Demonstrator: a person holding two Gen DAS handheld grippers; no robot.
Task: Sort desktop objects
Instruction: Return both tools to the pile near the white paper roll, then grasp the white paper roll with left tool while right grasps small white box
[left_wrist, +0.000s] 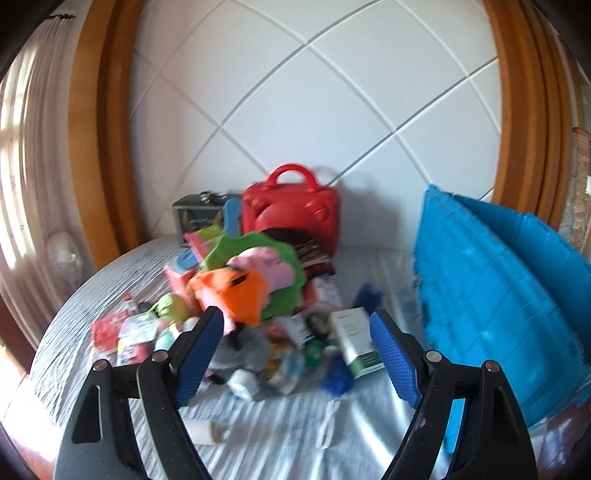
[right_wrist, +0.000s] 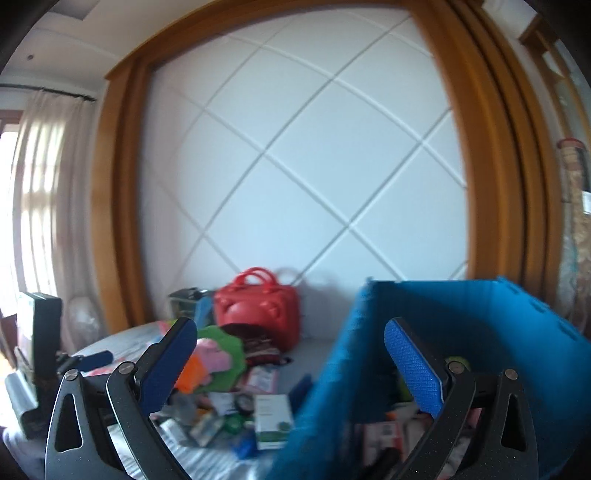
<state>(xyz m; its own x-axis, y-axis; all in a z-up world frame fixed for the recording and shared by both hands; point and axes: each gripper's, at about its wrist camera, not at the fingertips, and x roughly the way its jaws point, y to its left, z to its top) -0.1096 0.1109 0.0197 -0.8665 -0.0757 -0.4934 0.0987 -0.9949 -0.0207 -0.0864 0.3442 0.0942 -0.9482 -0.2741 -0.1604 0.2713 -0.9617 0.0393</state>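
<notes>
Striped tabletop (left_wrist: 277, 435): both grippers (left_wrist: 295, 354) (right_wrist: 291, 365) agape, empty; left of blue bin (left_wrist: 498, 295), the light, stiff white box (left_wrist: 356, 341) probably suits a side grip.

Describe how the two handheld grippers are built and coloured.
Both match: the left gripper and right gripper have matte black speckled linkage arms with triangular cut-outs and silver pivot pins. Their jaws carry blue pads with a knurled diamond texture. No cables, hands or sleeves show.

One red case (left_wrist: 291, 216), one blue bin (left_wrist: 495, 295), one white-and-green box (left_wrist: 356, 341), one grey tin (left_wrist: 195, 218), two open grippers, plus a blurred heap of small things beyond counting.
</notes>
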